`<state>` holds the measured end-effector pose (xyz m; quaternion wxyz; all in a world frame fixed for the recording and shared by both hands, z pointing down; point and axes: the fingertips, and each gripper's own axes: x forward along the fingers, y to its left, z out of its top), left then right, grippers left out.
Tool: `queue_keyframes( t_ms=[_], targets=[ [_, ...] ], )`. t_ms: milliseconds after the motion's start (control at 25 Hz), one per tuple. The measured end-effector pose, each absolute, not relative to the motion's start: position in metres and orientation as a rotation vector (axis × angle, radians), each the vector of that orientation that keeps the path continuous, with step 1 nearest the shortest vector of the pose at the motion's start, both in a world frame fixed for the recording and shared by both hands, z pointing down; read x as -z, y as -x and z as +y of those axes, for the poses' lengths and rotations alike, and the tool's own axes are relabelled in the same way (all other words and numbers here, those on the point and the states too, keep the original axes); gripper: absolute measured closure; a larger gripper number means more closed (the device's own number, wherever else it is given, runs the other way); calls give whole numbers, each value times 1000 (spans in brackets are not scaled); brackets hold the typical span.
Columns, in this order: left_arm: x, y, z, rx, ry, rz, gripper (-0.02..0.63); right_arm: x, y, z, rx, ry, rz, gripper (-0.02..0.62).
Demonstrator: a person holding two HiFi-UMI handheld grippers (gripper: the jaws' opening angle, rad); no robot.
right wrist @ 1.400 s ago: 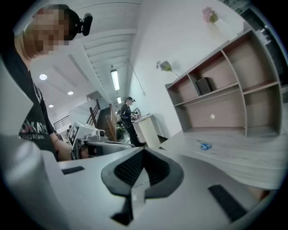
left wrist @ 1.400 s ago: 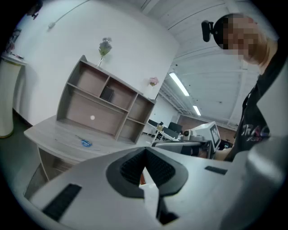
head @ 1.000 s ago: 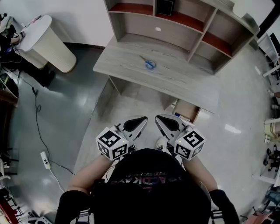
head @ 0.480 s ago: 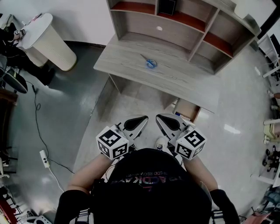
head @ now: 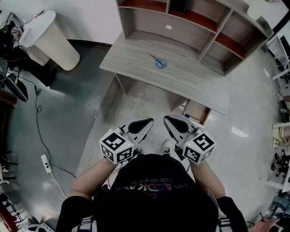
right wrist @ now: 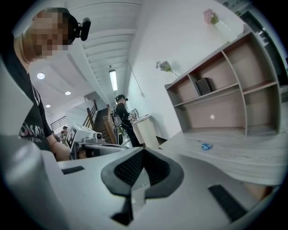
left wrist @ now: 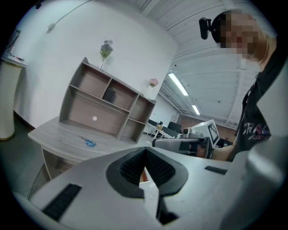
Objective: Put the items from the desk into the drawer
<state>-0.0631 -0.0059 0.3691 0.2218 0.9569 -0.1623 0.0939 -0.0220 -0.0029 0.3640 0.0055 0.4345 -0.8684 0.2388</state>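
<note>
Blue-handled scissors (head: 158, 62) lie on the grey wooden desk (head: 136, 54), in front of its shelf unit. They also show small in the left gripper view as scissors (left wrist: 90, 143) and in the right gripper view as scissors (right wrist: 206, 146). An open drawer (head: 195, 112) sticks out under the desk's right end. My left gripper (head: 146, 122) and right gripper (head: 170, 119) are held side by side close to my body, well short of the desk. Both are shut with nothing between the pads, as the left gripper (left wrist: 145, 150) and right gripper (right wrist: 143, 150) show in their own views.
A white bin (head: 50, 38) stands left of the desk. A power strip (head: 46, 165) and cable lie on the floor at left. A black box (head: 180, 5) sits on a shelf. A person (right wrist: 121, 117) stands by a far counter.
In the head view the desk and bin have shifted slightly to the right and up. Both grippers stay where they were, still shut.
</note>
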Motion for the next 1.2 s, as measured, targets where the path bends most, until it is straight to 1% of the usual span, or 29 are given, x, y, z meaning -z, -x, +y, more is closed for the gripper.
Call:
queue_keyframes(
  t_ms=[520, 800, 1200],
  targets=[
    [-369, 99, -36, -249, -2682, -421, 603, -360, 44, -40, -655, -1474, -2654, 578],
    [-368, 114, -48, -220, -2673, -428, 603, -363, 52, -55, -669, -1513, -2607, 578],
    [-374, 109, -78, -241, -2670, -477, 603, -379, 34, -101, -688, -1479, -2581, 578]
  ],
)
